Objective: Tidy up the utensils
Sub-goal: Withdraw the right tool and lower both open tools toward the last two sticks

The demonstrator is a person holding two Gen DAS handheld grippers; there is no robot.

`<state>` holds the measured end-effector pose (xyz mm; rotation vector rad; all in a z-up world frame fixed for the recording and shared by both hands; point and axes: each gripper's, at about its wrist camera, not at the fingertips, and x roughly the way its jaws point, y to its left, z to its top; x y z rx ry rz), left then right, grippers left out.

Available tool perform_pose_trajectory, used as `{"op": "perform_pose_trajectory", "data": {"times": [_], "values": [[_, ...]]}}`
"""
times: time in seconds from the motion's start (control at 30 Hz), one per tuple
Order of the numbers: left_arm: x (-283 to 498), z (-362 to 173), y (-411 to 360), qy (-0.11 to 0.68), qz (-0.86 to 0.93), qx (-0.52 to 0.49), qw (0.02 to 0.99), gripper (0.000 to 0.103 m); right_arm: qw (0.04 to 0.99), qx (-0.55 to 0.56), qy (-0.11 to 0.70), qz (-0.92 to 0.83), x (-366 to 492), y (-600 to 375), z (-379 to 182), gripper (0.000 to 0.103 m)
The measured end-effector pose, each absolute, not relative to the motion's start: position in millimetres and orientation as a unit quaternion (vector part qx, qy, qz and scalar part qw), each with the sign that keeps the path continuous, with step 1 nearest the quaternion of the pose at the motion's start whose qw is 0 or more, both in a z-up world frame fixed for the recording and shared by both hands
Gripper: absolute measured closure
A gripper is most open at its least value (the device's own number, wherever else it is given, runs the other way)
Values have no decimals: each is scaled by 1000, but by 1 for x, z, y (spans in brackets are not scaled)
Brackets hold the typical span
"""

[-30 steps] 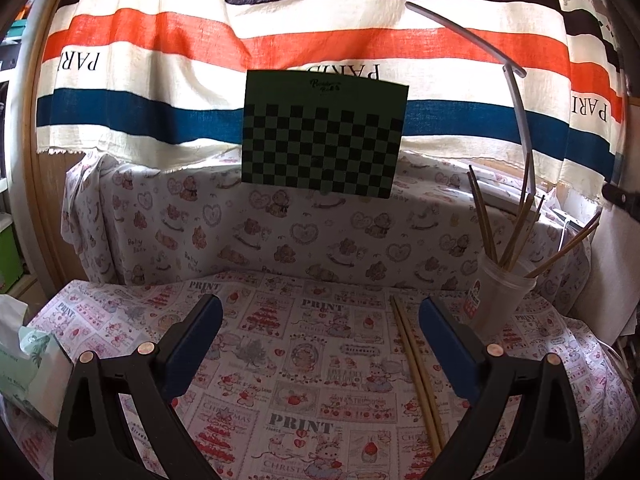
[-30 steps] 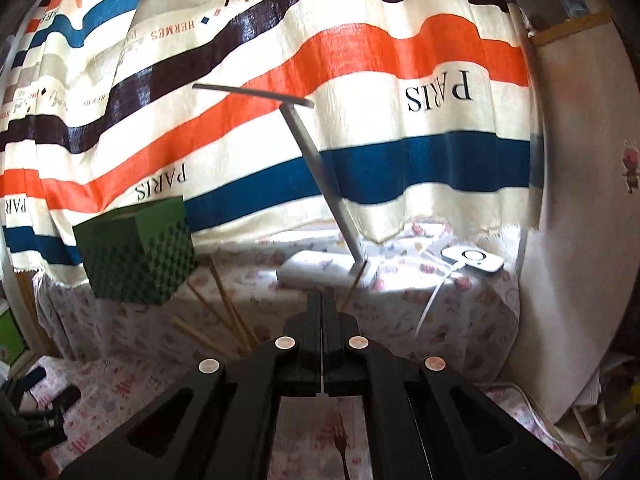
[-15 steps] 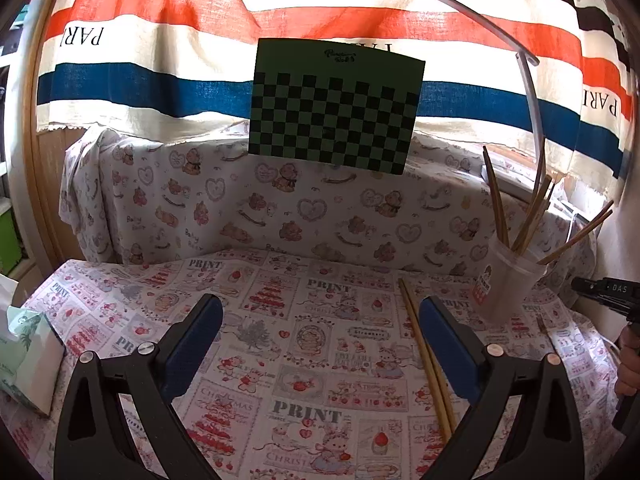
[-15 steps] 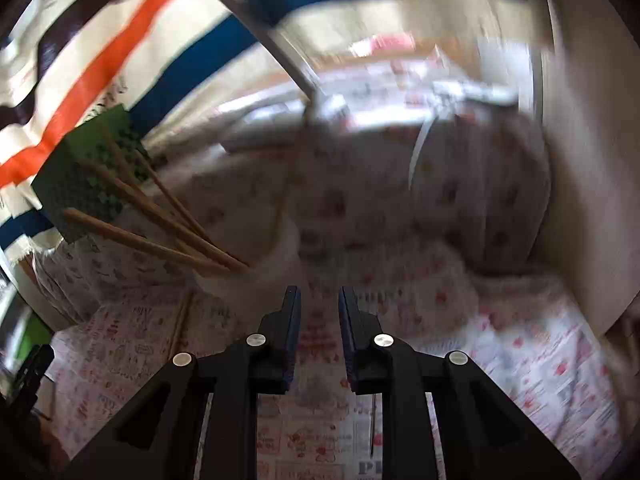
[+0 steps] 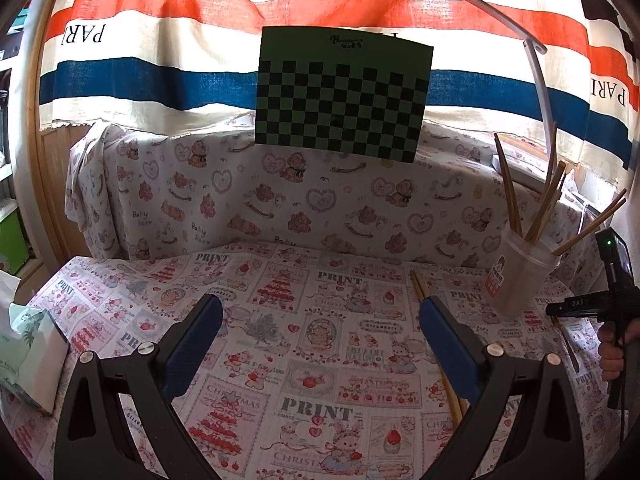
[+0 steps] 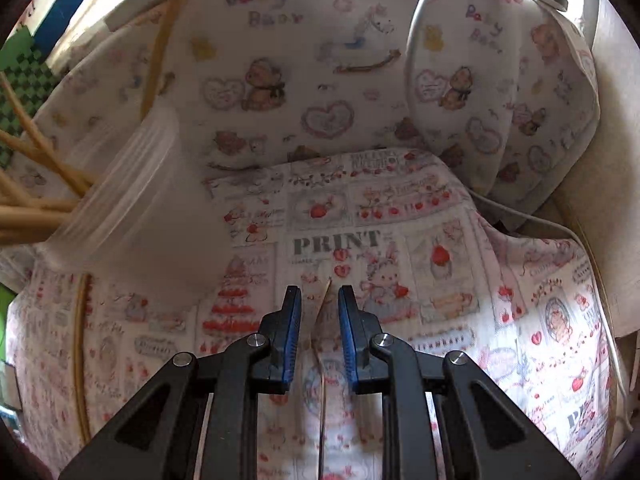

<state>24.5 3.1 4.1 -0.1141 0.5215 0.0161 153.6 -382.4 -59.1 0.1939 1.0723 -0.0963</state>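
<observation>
My left gripper [image 5: 322, 328] hangs open and wide above the printed cloth with nothing between its fingers. Two wooden chopsticks [image 5: 451, 396] lie on the cloth, running under its right finger. A clear plastic cup [image 5: 516, 280] at the right holds several chopsticks. In the right wrist view my right gripper [image 6: 319, 312] points steeply down just right of the cup [image 6: 132, 200]. Its jaws are a little apart around a thin chopstick [image 6: 327, 292] lying on the cloth, and the pads do not touch it. Another chopstick [image 6: 82, 360] lies left of the cup.
A cloth-covered ledge [image 5: 320, 200] rises behind the work area, with a green checkered card [image 5: 344, 92] and a striped curtain above it. A tissue pack [image 5: 24, 356] sits at the far left. A lamp arm [image 5: 536, 80] curves over the cup. A white cable [image 6: 416, 60] hangs at the right.
My right gripper dropped and tipped down toward the cloth beside the cup. Its jaws went from shut to slightly apart. It and the hand holding it came into the left wrist view.
</observation>
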Motion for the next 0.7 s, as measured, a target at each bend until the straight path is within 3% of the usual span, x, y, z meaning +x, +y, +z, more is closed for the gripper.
{"op": "perform_pose_trajectory", "data": {"times": [0.07,0.13,0.27,0.7], "values": [[25,3,3,260,9,-56,964,5,856,83,508,-56,157,-381,-60,84],[26,2,3,262,10,-55,964,5,858,67,506,-62,157,-377,-62,95],[27,1,3,265,7,-56,963,5,862,99,494,-54,149,-380,-58,100],[25,1,-1,264,5,-48,963,5,941,146,306,18,96,-382,54,101]]}}
